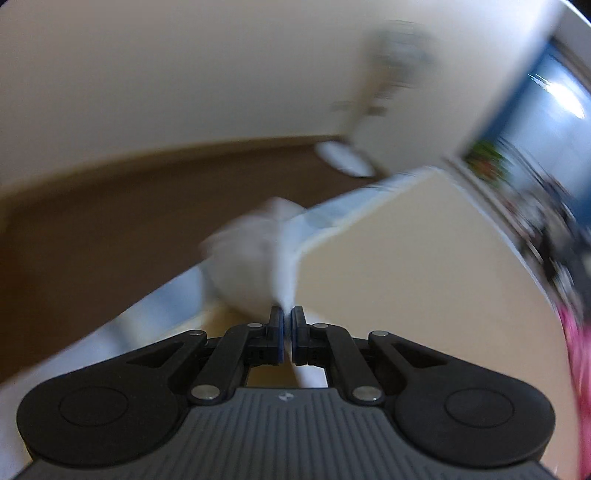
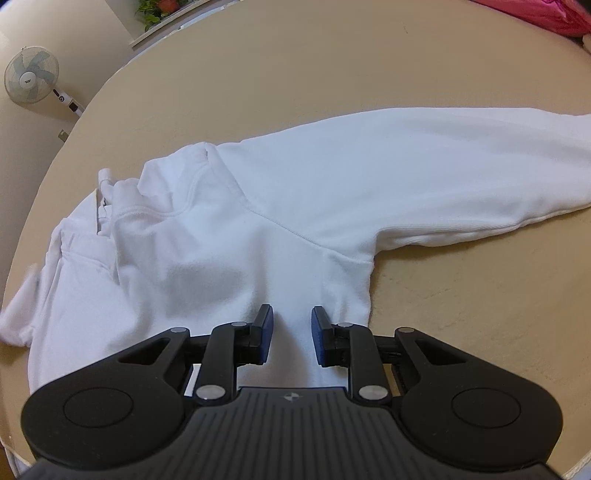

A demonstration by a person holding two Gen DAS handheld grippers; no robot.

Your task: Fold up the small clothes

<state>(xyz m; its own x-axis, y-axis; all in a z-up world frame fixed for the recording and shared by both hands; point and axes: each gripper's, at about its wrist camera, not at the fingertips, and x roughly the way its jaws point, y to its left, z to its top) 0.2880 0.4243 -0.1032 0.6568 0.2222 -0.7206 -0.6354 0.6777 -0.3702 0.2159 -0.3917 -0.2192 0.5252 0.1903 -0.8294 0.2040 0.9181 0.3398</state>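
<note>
A white hoodie (image 2: 258, 229) lies spread on the beige table (image 2: 295, 74), hood to the left and one sleeve (image 2: 461, 170) stretched out to the right. My right gripper (image 2: 288, 330) is open, its fingers resting on the hoodie's body near the armpit, nothing between them. In the blurred left wrist view my left gripper (image 1: 287, 323) is shut on a fold of the white fabric (image 1: 255, 266), lifted above the table's left edge (image 1: 406, 251).
A standing fan (image 2: 31, 74) is off the table's far left, also blurred in the left wrist view (image 1: 391, 70). Pink fabric (image 2: 546, 14) lies at the far right. A plant (image 2: 159, 7) sits at the back. Brown floor (image 1: 110, 206) lies beyond the table.
</note>
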